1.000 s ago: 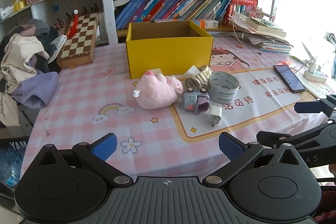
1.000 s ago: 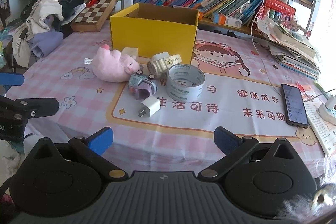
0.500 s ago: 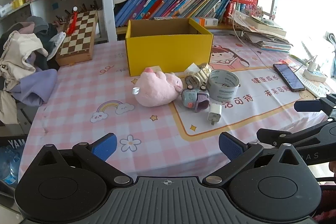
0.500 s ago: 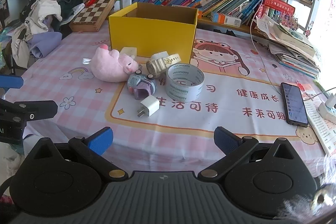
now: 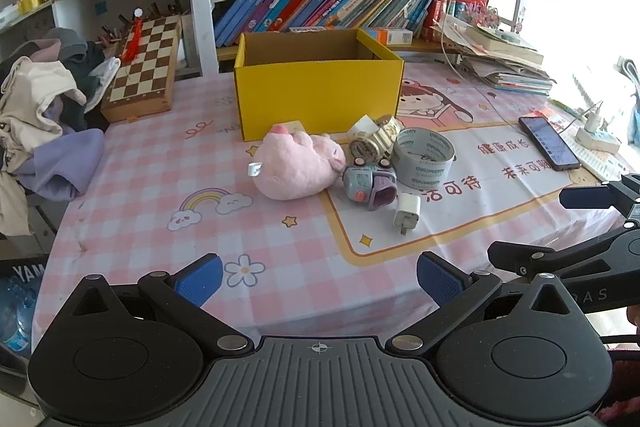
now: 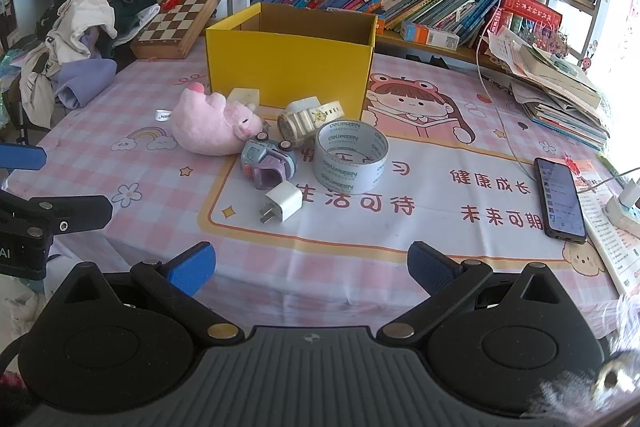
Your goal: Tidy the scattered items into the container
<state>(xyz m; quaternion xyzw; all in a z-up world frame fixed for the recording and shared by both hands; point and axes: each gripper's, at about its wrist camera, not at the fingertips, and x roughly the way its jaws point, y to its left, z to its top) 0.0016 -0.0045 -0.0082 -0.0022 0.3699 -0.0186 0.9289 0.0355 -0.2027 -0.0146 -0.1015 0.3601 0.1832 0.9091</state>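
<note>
1. Two hand-held grippers hover at the near edge of the bench (image 5: 132,195): the left hand-held gripper (image 5: 318,277) and the right hand-held gripper (image 6: 311,263) both stand with jaws wide and nothing between them.
2. Ahead of both, an open yellow box (image 5: 320,95) stands upright, well beyond the fingertips.
3. Between the box and the grippers lie a pink plush toy (image 5: 298,167), a cream watch (image 6: 308,119), a roll of grey tape (image 6: 352,157), a small purple-grey toy (image 6: 268,163) and a white charger plug (image 6: 282,203), clustered close together.
4. The right wrist view shows the plug's two prongs pointing towards the gripper, and the left gripper's blue finger at its left edge.
5. The left wrist view shows the right gripper's dark arm at its right edge.
6. A black phone (image 6: 560,199) lies far right of the cluster.
</note>
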